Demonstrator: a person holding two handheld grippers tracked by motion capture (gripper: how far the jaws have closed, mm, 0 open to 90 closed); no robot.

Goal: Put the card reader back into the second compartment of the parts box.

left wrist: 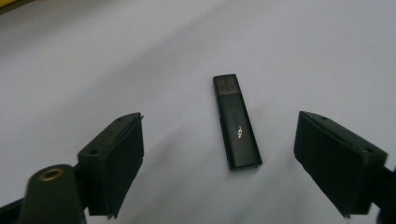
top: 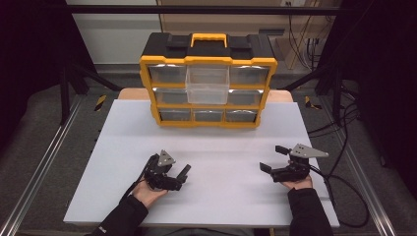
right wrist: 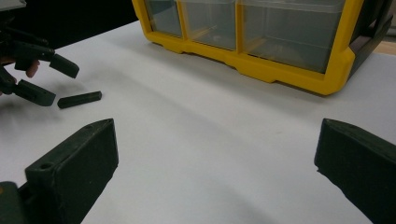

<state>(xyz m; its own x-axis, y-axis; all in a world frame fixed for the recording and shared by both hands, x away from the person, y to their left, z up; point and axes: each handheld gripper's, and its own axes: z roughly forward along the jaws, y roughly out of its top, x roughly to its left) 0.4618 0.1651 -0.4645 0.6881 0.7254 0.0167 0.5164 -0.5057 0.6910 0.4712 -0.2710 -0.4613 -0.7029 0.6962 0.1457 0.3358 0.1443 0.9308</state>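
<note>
Reaching for the stick: the left gripper lines up on a USB drive lying on the table.

A slim black plastic USB stick (left wrist: 236, 122) lies flat on the white tabletop (top: 221, 147), between the spread jaws of the left gripper (left wrist: 219, 161) but touched by neither; they pinch nothing. The step in hand looks like the approach before a pick. The next move likely calls for lowering the jaws astride the stick's narrow sides, then closing squarely so it does not skid or twist. The right gripper (top: 275, 158) rests well apart, jaws wide and empty. Beyond stands the yellow-and-black drawer organiser with clear plastic drawers (top: 208, 83), one upper drawer (top: 208, 84) pulled out, probably the stick's destination.
</note>
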